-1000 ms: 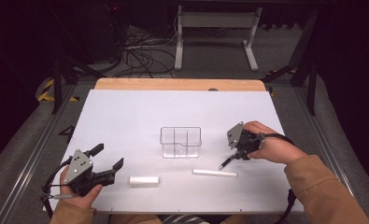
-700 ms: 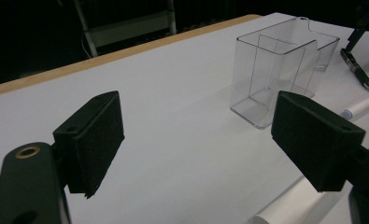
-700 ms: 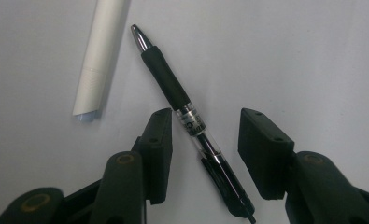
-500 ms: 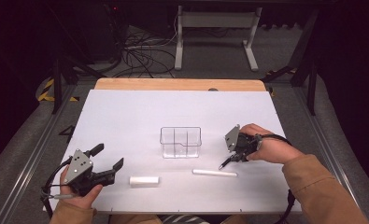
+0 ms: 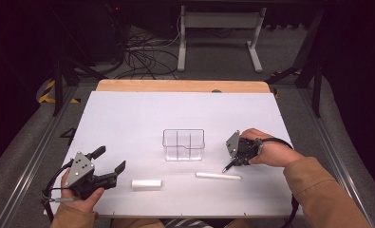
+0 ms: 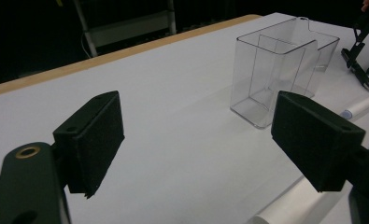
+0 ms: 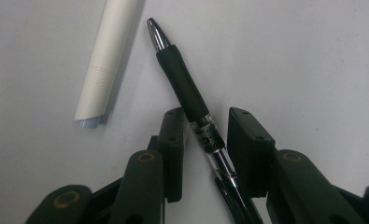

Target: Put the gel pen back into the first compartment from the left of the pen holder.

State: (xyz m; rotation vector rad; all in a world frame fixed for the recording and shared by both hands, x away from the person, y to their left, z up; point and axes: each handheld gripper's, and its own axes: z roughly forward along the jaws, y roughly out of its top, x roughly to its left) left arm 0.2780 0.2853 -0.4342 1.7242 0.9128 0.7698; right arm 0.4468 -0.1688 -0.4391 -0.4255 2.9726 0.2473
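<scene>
Where high view blurs, right hand-held gripper (image 7: 203, 140) view shows black pen (image 7: 187, 93) between jaws.

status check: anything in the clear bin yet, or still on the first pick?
Nothing done: the clear bin looks empty. In hand: right gripper straddles a black pen, jaws not clamped. Left: white pen and white tube lie on the table; left gripper is open, idle.

A white-topped table (image 5: 128, 118) spreads ahead of both tongs, ending in a bare wooden strip (image 5: 180, 86) along its far edge. Beyond that edge lies grey carpet floor (image 5: 223, 61), with a tangle of black cables (image 5: 145, 52) far ahead of the left tongs and a white metal stand (image 5: 218, 28) opposite. The room behind is dark.
</scene>
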